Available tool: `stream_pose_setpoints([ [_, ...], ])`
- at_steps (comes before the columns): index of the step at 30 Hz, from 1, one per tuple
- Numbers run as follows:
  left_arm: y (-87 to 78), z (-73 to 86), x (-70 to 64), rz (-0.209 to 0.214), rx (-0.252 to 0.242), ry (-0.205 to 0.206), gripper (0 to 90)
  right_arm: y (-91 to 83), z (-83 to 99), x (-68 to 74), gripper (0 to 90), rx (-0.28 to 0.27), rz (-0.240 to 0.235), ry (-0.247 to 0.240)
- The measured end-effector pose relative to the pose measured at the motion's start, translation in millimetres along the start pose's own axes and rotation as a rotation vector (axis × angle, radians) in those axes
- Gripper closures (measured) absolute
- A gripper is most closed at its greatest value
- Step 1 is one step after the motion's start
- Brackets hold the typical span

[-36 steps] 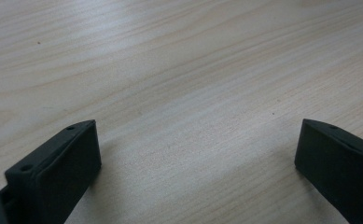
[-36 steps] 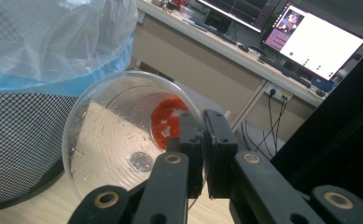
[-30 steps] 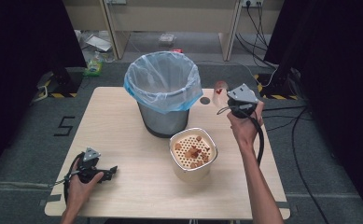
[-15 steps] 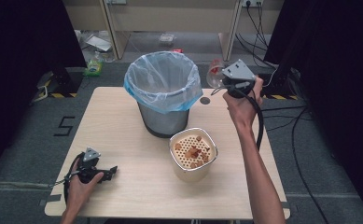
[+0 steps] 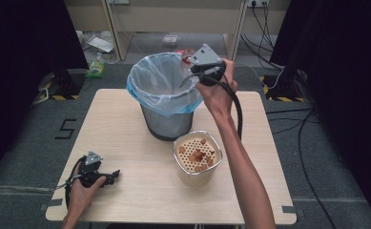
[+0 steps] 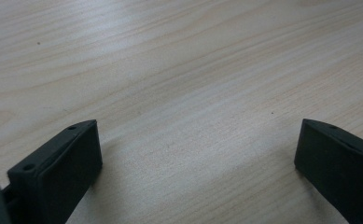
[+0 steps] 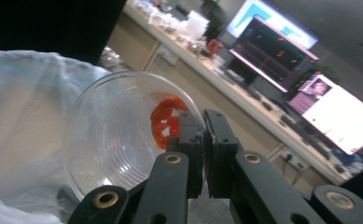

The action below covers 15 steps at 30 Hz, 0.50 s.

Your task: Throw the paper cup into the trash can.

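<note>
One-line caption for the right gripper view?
Right gripper pinches a clear plastic cup by its rim, tipped beside the bin liner.

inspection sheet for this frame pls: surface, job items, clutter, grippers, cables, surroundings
Surface: light wood table, bare grain between the left jaws.
Job's things: bin with a blue-white liner, at table rear; clear plastic cup with red print, tipped on its side at the bin's mouth; steel-rimmed container with a perforated insert and brownish scraps.
Clutter: nothing seen on the table.
Grippers: left gripper open, low at the near left corner; right gripper shut on the cup's rim, raised at the bin.
Cables: black cable along the right forearm.
Surroundings: floor litter behind the table; monitors in the right gripper view.
</note>
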<state>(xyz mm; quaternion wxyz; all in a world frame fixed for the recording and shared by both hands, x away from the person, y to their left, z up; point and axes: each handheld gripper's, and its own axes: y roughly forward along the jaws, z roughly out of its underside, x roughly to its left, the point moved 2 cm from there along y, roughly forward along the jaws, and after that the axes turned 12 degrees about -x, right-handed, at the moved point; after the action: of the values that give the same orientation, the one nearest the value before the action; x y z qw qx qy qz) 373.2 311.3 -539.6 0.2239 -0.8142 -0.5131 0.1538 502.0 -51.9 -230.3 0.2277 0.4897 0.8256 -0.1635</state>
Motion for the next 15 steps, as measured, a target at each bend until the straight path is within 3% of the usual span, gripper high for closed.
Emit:
stream_pose_setpoints([
  [3,0.0,0.0,0.0,0.000,0.000,0.000,0.0,15.4,0.9,12.7,85.9,0.026,-0.026,0.004],
  [8,0.0,0.0,0.0,0.001,0.001,0.000,0.0,36.1,3.8,26.8,72.6,0.069,-0.057,0.039],
  [15,0.0,0.0,0.0,0.003,0.001,-0.001,0.0,32.9,5.7,23.1,65.4,0.081,-0.047,0.065],
])
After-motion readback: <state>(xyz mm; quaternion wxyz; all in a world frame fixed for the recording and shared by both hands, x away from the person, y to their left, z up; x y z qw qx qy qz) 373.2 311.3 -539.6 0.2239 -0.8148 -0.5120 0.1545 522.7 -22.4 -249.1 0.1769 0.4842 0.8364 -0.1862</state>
